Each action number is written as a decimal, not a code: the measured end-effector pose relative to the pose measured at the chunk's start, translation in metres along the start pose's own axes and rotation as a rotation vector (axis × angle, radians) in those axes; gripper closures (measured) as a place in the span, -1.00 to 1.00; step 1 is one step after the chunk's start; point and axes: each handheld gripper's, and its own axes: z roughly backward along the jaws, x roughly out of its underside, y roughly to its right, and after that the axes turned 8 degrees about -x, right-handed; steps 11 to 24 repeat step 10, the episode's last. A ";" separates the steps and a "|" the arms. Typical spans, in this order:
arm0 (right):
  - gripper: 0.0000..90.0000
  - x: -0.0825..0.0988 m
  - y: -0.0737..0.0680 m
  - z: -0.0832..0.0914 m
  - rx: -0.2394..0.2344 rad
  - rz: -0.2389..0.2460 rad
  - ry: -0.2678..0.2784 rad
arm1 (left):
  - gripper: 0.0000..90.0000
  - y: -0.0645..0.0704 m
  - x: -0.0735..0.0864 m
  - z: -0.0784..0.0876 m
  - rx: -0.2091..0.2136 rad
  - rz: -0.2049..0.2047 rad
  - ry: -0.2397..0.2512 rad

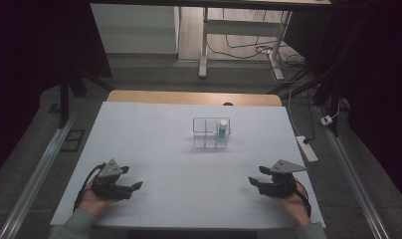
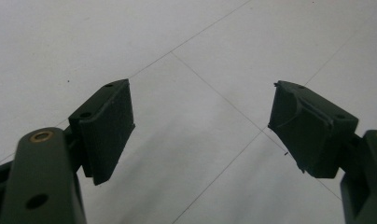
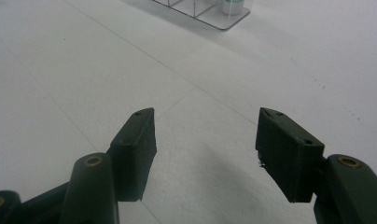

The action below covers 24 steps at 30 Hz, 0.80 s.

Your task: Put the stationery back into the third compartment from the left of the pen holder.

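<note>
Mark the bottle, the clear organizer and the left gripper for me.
bottle (image 1: 222, 128), high view, on its green label.
organizer (image 1: 202, 119), high view, on its far rim.
left gripper (image 1: 133, 181), high view, between its open fingertips.

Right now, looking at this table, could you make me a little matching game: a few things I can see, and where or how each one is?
Things:
1. left gripper
2. right gripper
3. small bottle
4. clear divided box

Places or states:
A. stands inside a far right compartment
B. open, near left of the table
C. mid-table, toward the far side
D. open, near right of the table

Pairs: 1-B, 2-D, 3-A, 4-C
</note>
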 end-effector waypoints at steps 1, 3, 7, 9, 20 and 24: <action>-0.15 0.000 0.000 0.000 0.005 0.000 -0.001 | -0.52 0.000 0.000 0.000 0.000 0.000 0.000; -0.15 0.000 0.000 0.000 0.004 0.000 0.002 | -0.52 0.000 0.000 0.000 0.000 0.000 0.000; -0.15 0.000 0.000 0.000 0.000 0.003 -0.001 | -0.53 0.000 0.000 0.000 0.001 0.002 0.001; -0.15 0.000 0.000 0.000 -0.001 0.004 0.001 | -0.53 -0.001 0.000 0.001 -0.001 0.003 0.002; -0.15 0.000 -0.001 0.000 -0.001 0.004 0.003 | -0.53 -0.001 0.000 0.001 -0.001 0.004 0.002; -0.15 0.000 -0.001 0.000 -0.001 0.004 0.003 | -0.53 -0.001 0.000 0.001 -0.001 0.004 0.002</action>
